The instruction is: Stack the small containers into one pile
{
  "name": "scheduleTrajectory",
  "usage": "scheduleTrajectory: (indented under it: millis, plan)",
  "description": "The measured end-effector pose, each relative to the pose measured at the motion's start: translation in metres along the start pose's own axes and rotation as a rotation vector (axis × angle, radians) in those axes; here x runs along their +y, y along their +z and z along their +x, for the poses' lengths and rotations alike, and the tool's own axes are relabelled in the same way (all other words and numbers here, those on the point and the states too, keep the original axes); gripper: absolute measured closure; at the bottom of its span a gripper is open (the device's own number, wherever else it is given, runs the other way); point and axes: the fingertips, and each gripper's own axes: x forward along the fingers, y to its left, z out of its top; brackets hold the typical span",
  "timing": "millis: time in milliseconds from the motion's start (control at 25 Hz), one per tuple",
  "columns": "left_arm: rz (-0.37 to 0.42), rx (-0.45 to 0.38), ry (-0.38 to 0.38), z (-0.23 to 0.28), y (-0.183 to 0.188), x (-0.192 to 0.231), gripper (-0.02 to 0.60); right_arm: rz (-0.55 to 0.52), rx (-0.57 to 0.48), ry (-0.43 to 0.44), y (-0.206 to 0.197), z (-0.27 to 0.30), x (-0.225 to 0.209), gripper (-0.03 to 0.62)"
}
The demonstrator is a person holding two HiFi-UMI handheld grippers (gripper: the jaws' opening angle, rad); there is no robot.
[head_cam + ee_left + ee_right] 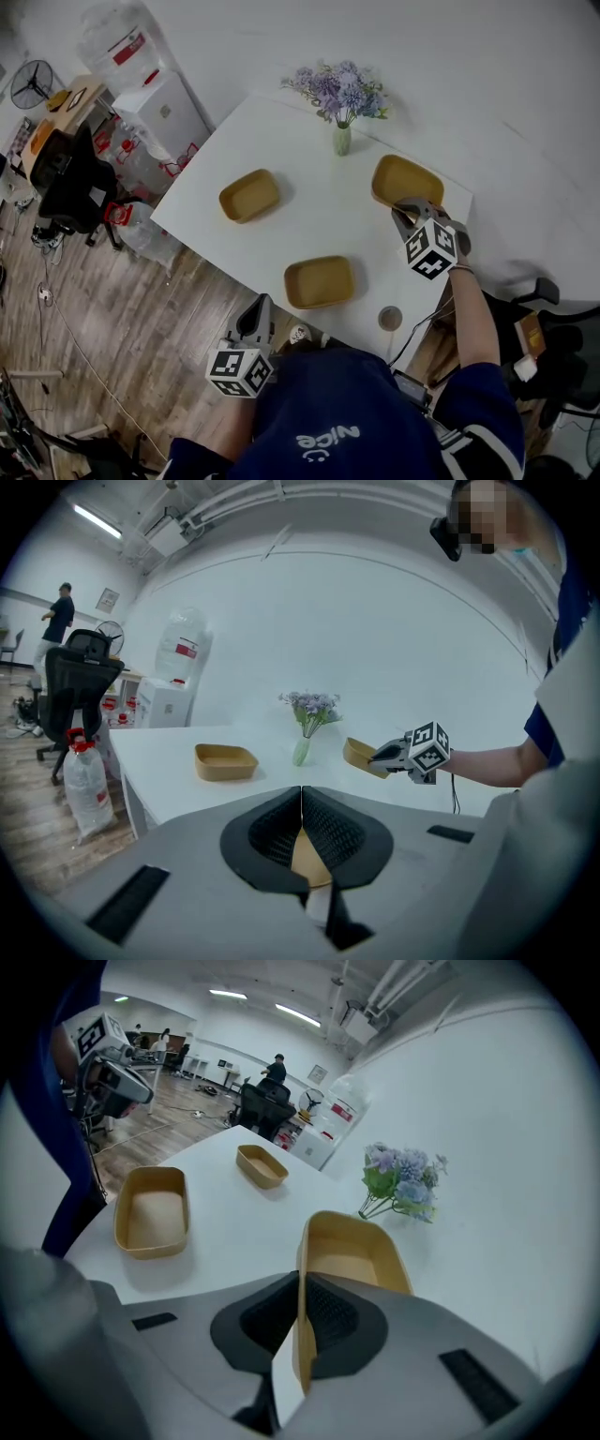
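White tabletop point(309, 202), rounded tan containers point(319, 281) (matte)

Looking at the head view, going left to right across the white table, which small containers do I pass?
left container → near-edge container → held container, its rim pinched in the right gripper. The flower vase overlaps the near-edge one sideways, so it is left out.
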Motion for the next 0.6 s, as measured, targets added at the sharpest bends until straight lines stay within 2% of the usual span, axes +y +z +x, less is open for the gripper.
scheduleTrajectory:
  millis: [280, 480, 600]
  plan:
    - [-0.004, -0.003, 0.026, -0.014, -0.011, -0.008, 0.561, -0.088, -0.086, 0.096, 0.043, -0.02, 0.046, 0.539]
    - [0.034, 0.001, 0.133, -0.024, -0.02, -0.005, 0.561, -0.103, -0.153, 0.191, 0.06, -0.022, 0.083, 0.539]
    - [0.033, -0.014, 0.157, -0.033, -0.021, -0.007, 0.561, -0.114, -0.19, 0.253, 0.068, -0.028, 0.106, 0.539]
